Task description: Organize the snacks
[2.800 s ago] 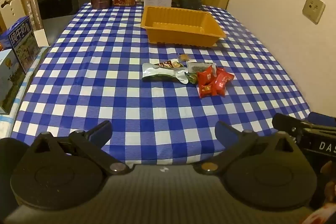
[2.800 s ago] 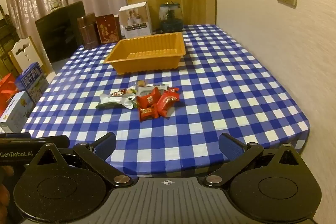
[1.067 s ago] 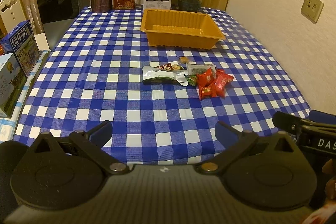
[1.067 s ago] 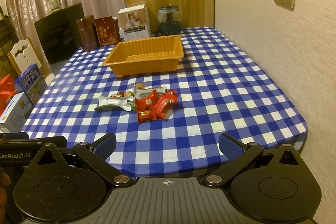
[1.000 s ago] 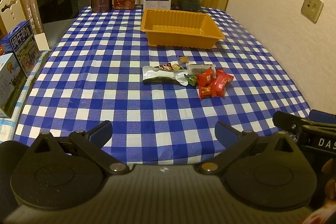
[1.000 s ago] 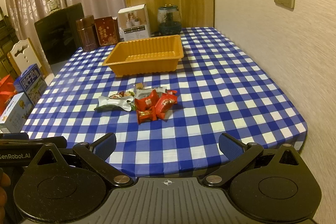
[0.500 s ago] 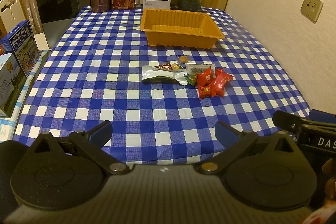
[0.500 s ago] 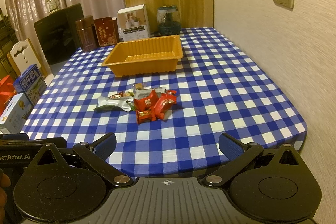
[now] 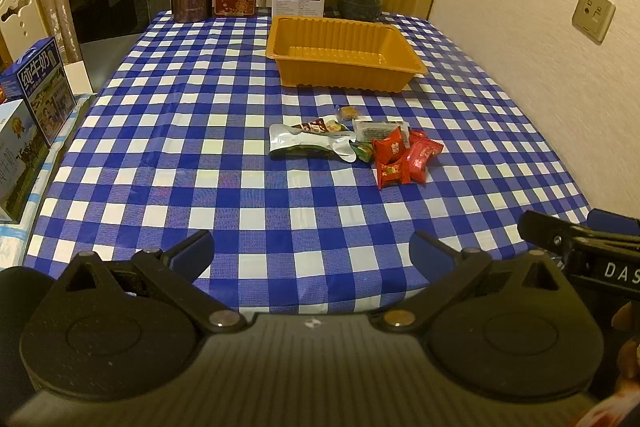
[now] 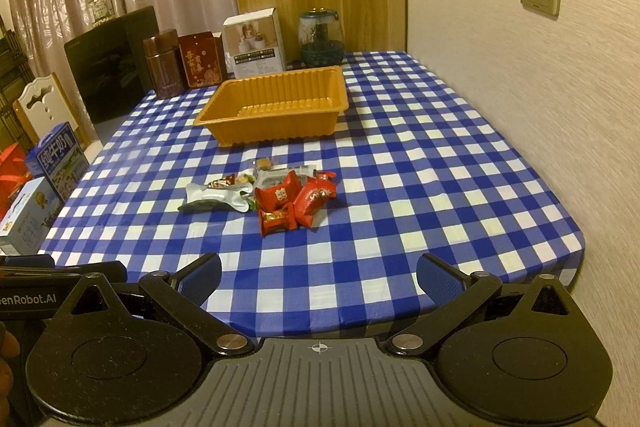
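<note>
Both the left gripper [image 9: 311,251] and the right gripper [image 10: 319,275] hang at the near edge of the table [image 9: 168,131], each with its fingers spread wide apart and holding nothing. The snacks [image 9: 356,147] lie in a small heap near the middle of the checked cloth. The orange tray [image 9: 342,53] stands beyond them toward the far edge, with nothing visible inside.

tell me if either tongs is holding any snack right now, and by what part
Nothing is held. The left tongs and right tongs are both open and empty, short of the snack pile on the table.
</note>
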Tool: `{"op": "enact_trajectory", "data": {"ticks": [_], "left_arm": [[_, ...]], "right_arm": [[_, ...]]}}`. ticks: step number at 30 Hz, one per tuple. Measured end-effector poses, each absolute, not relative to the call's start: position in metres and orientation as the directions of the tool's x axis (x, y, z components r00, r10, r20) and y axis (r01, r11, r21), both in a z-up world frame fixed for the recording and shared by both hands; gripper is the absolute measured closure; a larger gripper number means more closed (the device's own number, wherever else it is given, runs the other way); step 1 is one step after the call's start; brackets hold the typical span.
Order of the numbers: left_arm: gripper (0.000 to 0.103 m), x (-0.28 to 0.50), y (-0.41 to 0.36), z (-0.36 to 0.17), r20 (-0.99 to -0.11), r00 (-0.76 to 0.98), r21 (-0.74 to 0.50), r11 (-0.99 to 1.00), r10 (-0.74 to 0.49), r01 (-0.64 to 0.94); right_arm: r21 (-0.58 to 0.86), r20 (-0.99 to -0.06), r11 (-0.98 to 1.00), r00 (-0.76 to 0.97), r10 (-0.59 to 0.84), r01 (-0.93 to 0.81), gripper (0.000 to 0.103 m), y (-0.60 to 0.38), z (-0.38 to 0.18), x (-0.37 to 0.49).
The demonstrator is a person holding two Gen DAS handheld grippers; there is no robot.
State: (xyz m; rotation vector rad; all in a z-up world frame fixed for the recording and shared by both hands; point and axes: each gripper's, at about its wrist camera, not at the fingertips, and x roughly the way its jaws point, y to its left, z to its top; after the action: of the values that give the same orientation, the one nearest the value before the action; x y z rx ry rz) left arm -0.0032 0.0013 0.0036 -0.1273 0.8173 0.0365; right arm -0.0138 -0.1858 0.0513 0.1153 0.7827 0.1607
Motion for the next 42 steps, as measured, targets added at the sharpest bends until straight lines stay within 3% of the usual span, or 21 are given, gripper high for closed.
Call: {"op": "enact_trajectory", "data": {"ticks": [22,38,42], "left_arm": [[0.0,0.0,0.001,-0.003,-0.733,0.679,-0.128,0.989,-0.045,-0.073],[0.001,0.067,0.014,-0.05,-0.77,0.636,-0.102,0.994,-0.051,-0.043],[0.007,0.09,0.018,-0.065,-0.77,0.634,-0.12,0.992,-0.071,-0.035]], "right_arm": [[0.168,-0.695,0.982,0.696,0.178,-0.084,0.0,-0.187,0.044,-0.011],[0.181,-0.707,0.982,0.686,0.17,-0.056,0.001,-0.19,-0.001,0.047],[0.204,-0.705,0.978,0.685,0.184,-0.052,0.005,-0.189,-0.017,0.072]]}}
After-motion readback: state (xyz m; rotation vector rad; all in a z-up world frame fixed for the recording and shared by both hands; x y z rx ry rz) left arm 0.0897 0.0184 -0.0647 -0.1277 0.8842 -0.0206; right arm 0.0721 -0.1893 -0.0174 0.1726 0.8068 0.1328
